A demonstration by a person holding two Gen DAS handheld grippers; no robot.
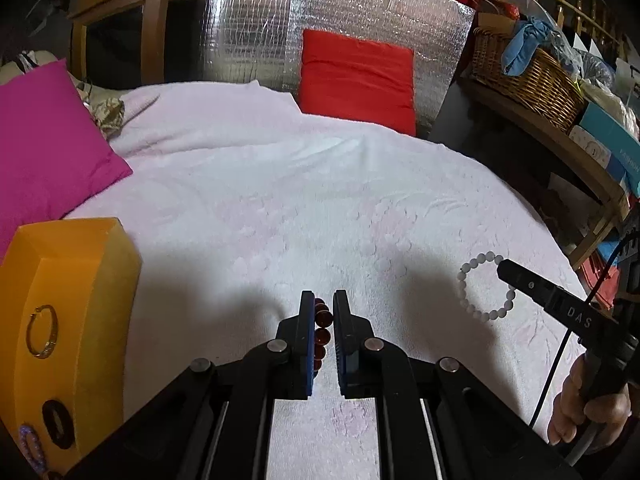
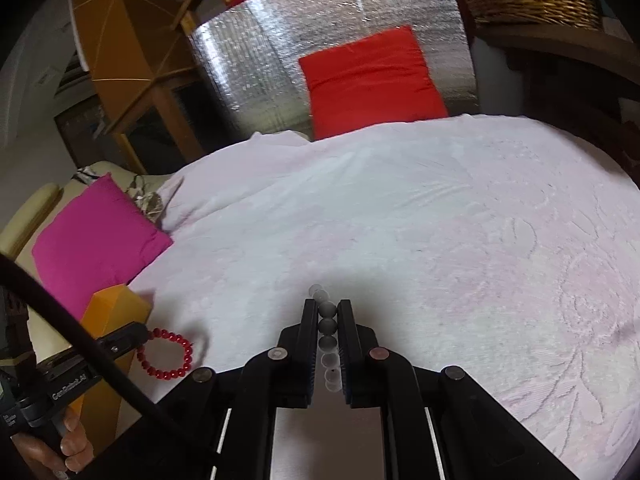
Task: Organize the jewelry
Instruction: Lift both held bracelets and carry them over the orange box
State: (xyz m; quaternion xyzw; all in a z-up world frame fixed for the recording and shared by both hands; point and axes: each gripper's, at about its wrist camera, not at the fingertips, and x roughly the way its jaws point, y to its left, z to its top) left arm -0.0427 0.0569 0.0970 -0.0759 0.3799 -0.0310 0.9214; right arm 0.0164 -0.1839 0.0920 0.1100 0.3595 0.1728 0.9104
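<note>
Between my left gripper's clamped pads hung the red bead bracelet, pinched by one side so its loop dangled free. Likewise my right gripper clenched the white bead bracelet. Both hovered above the pale bedspread; I judged the orange box at left, already holding a gold bangle, the destination.

bed with cushions, orange box
</note>
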